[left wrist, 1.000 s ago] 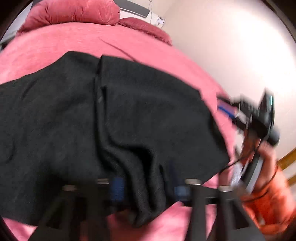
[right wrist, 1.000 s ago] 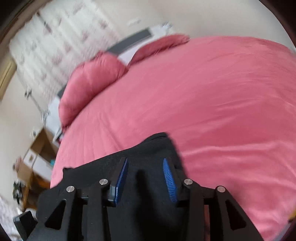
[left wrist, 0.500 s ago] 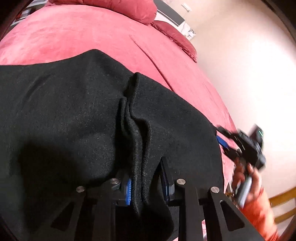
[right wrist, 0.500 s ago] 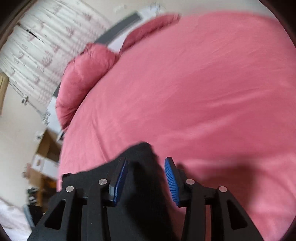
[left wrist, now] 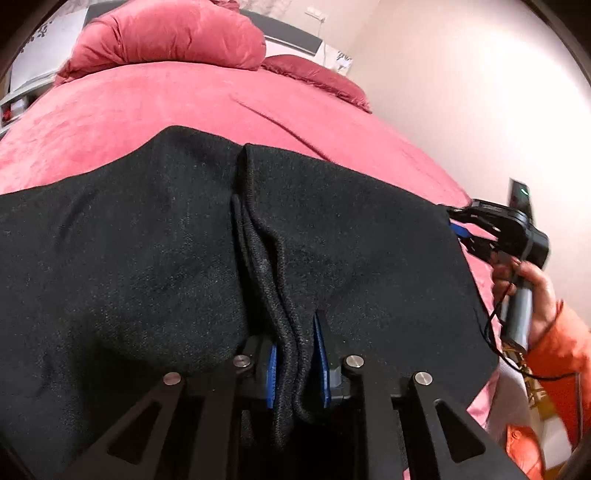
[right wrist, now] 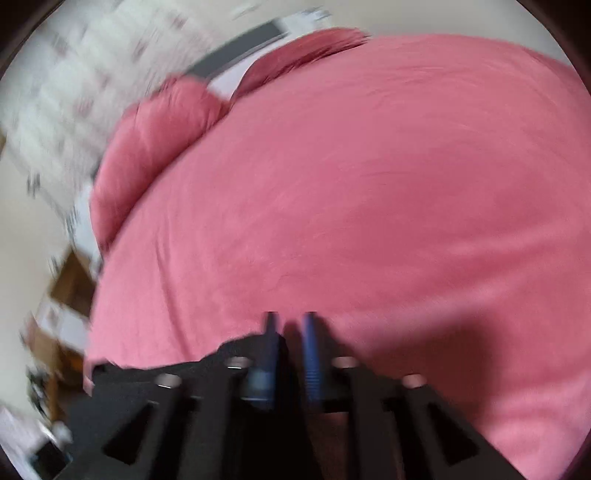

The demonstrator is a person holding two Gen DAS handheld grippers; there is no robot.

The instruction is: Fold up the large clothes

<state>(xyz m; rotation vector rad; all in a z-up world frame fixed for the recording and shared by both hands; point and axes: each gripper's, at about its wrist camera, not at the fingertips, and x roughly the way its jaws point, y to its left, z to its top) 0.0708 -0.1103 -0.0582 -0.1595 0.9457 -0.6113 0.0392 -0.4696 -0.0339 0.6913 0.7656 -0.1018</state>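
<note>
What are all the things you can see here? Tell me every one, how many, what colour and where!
black garment: one, black, spread over the near part of the bed, bunched into a ridge down its middle
bed cover: one, pink-red, over the whole bed
pillows: two, pink-red, at the far end of the bed
headboard: one, dark grey, behind the pillows
wall: cream, right of the bed
cardboard boxes: brown, blurred, on the floor left of the bed; number unclear
left gripper: one, black with blue pads, closing on the garment's ridge
right gripper: one, black with blue pads, closing at the garment's right corner, blurred
hand: one, orange sleeve, holding the right gripper's handle
</note>
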